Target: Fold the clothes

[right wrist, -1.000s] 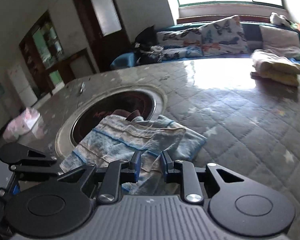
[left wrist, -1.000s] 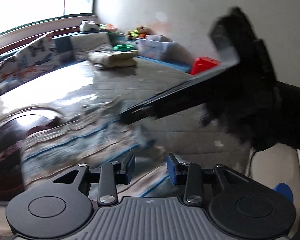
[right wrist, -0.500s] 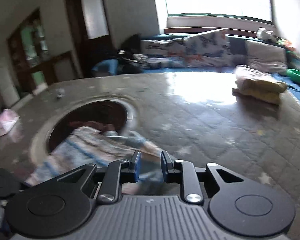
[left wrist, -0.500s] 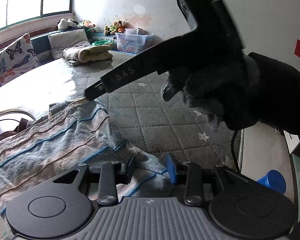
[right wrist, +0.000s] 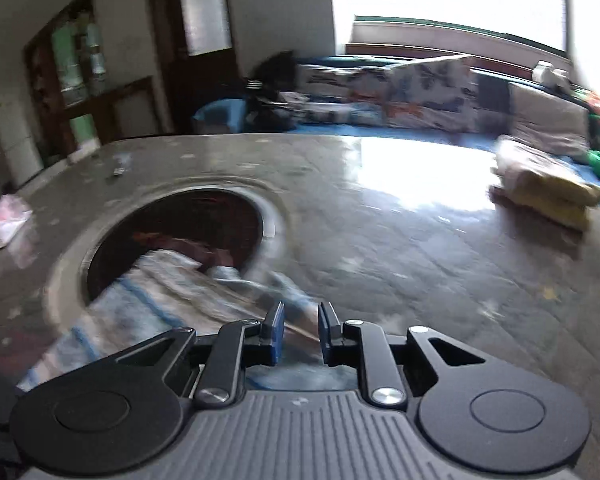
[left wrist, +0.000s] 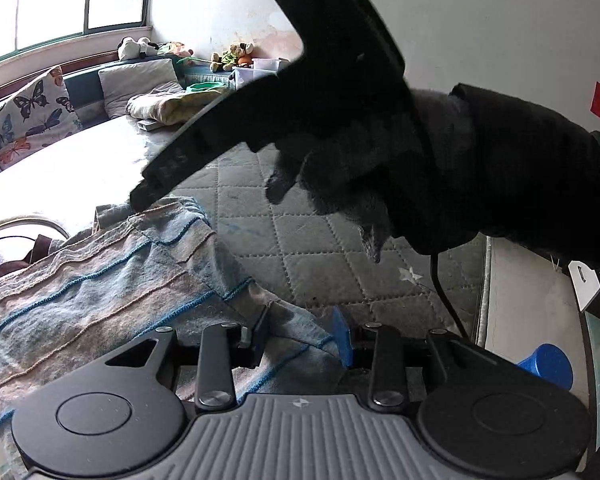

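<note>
The left gripper [left wrist: 300, 338] stands part open over the near edge of the striped towel [left wrist: 100, 292], gripping nothing, so it should close on that hem before any lift, while the right gripper [right wrist: 300, 334], jaws just narrowed, shows cloth between them, grip uncertain. Worn grey-blue with blue and tan lines, the towel lies rumpled on the quilted mat [left wrist: 320, 256], its far end over the round opening [right wrist: 180, 232]

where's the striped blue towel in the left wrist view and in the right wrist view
Left wrist: the striped towel fills the lower left, a corner between the left gripper's fingers.
Right wrist: it lies blurred at lower left, running under the right gripper.
Shared landmark: the dark round opening beside the towel, at the left edge.
</note>
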A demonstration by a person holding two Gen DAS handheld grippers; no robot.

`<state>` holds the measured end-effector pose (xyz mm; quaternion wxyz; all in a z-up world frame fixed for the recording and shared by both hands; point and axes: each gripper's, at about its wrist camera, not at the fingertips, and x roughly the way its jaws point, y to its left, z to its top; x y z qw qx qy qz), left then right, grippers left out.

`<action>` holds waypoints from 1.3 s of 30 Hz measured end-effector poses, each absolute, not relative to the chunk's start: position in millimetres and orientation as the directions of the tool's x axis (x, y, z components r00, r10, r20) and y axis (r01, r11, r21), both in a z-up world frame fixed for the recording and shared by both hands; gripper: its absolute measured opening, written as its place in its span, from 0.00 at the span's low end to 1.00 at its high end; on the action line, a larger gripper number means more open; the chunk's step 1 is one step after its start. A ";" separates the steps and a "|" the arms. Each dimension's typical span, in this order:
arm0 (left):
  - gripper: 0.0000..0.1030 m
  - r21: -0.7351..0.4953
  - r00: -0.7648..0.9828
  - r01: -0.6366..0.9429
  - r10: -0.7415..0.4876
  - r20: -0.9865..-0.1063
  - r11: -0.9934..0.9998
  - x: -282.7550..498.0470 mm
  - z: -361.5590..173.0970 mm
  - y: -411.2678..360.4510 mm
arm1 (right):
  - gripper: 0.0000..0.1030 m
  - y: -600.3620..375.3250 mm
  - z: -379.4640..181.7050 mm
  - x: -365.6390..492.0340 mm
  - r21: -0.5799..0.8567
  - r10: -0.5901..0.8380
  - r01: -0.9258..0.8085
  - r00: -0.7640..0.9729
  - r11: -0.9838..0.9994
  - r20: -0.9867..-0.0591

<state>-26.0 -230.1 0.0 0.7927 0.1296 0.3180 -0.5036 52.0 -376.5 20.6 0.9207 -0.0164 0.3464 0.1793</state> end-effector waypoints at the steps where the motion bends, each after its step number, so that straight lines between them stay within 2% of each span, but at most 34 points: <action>1: 0.36 -0.116 0.290 0.881 -0.717 -0.634 0.459 -25.7 0.2 -230.0 | 0.17 -370.5 20.0 53.5 0.089 0.333 -0.367 0.684 0.926 -0.649; 6: 0.36 -0.116 0.296 0.877 -0.716 -0.632 0.465 -25.7 0.8 -228.8 | 0.16 -353.4 2.2 79.5 0.090 0.333 -0.385 0.632 0.919 -0.700; 10: 0.38 -0.123 0.295 0.875 -0.718 -0.630 0.468 -25.0 0.9 -228.9 | 0.17 -345.8 13.6 84.9 0.073 0.321 -0.376 0.657 0.924 -0.682; 14: 0.39 -0.125 0.297 0.874 -0.720 -0.627 0.470 -26.8 0.4 -227.4 | 0.17 -332.4 19.2 83.5 0.080 0.371 -0.436 0.637 0.896 -0.676; 19: 0.39 -0.125 0.303 0.871 -0.718 -0.627 0.476 -28.6 0.8 -226.2 | 0.17 -317.9 0.4 104.4 0.059 0.325 -0.419 0.599 0.906 -0.732; 29: 0.42 -0.125 0.329 0.858 -0.720 -0.610 0.498 -38.7 10.0 -214.4 | 0.20 -334.7 30.0 80.1 0.074 0.350 -0.414 0.646 0.907 -0.678; 32: 0.46 -0.118 0.356 0.846 -0.715 -0.601 0.520 -38.9 16.7 -199.9 | 0.22 -334.6 30.6 64.1 0.079 0.374 -0.446 0.626 0.892 -0.685; 39: 0.46 -0.087 0.476 0.757 -0.638 -0.606 0.647 -23.3 24.8 -155.3 | 0.22 -319.9 21.9 57.5 0.095 0.406 -0.478 0.603 0.873 -0.687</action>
